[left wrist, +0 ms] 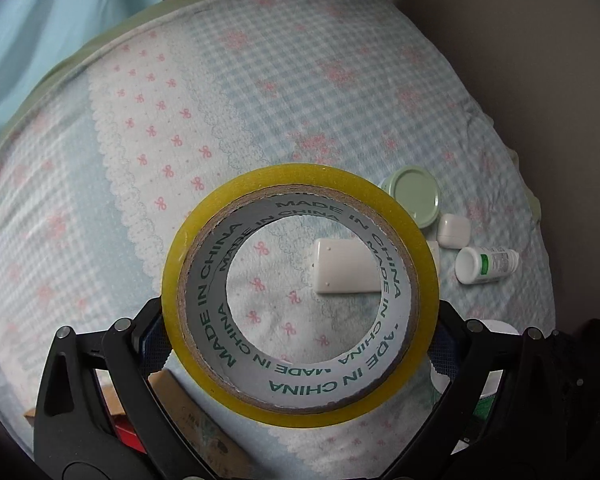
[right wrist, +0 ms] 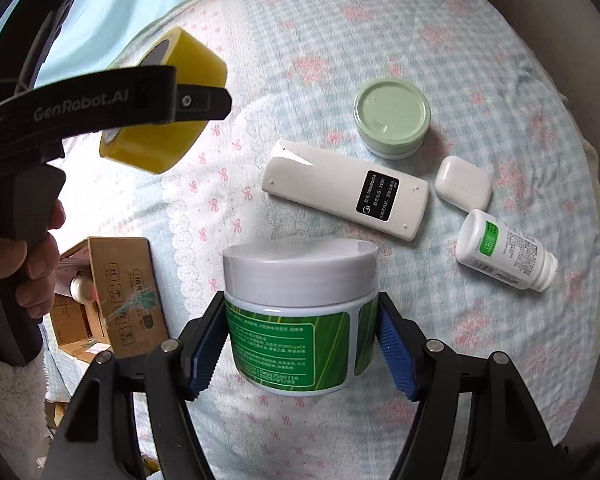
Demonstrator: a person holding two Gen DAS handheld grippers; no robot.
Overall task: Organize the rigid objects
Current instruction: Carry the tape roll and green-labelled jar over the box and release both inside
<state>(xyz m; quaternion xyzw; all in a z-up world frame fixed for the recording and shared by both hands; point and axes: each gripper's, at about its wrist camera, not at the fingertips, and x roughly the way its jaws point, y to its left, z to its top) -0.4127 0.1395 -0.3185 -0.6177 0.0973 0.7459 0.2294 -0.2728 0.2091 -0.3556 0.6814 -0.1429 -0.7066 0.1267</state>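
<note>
Cardboard box point(right wrist: 124, 292): stands at the left, beside the bed's edge, flaps up; a small bottle shows inside it.
Left hand point(right wrist: 28, 256): wraps the handle of the left claw.
Left claw point(left wrist: 300, 340): clenched on the tape roll, jaws set wide, one pad on each side of the roll.
Tape roll point(left wrist: 300, 296): yellow, card core printed "MADE IN CHINA"; held clear above the bed, its open centre facing the left wrist camera.
Bed cover point(right wrist: 300, 40): pale blue check with pink bows and a white lace-edged band; all loose items lie on it.
Right claw point(right wrist: 302, 344): clenched on the jar, blue ribbed pads against its two sides.
Jar point(right wrist: 300, 312): white lid, green label; gripped at the body, lid pointing away from the camera.
Remote control point(right wrist: 344, 194): white, lying back side up, near the middle of the bed.
Green tin point(right wrist: 392, 116): round, lid on, just beyond the remote.
White case point(right wrist: 463, 182): small, rounded, just beside the remote's right end.
Pill bottle point(right wrist: 504, 250): white, green label, lying on its side, rightmost.
</note>
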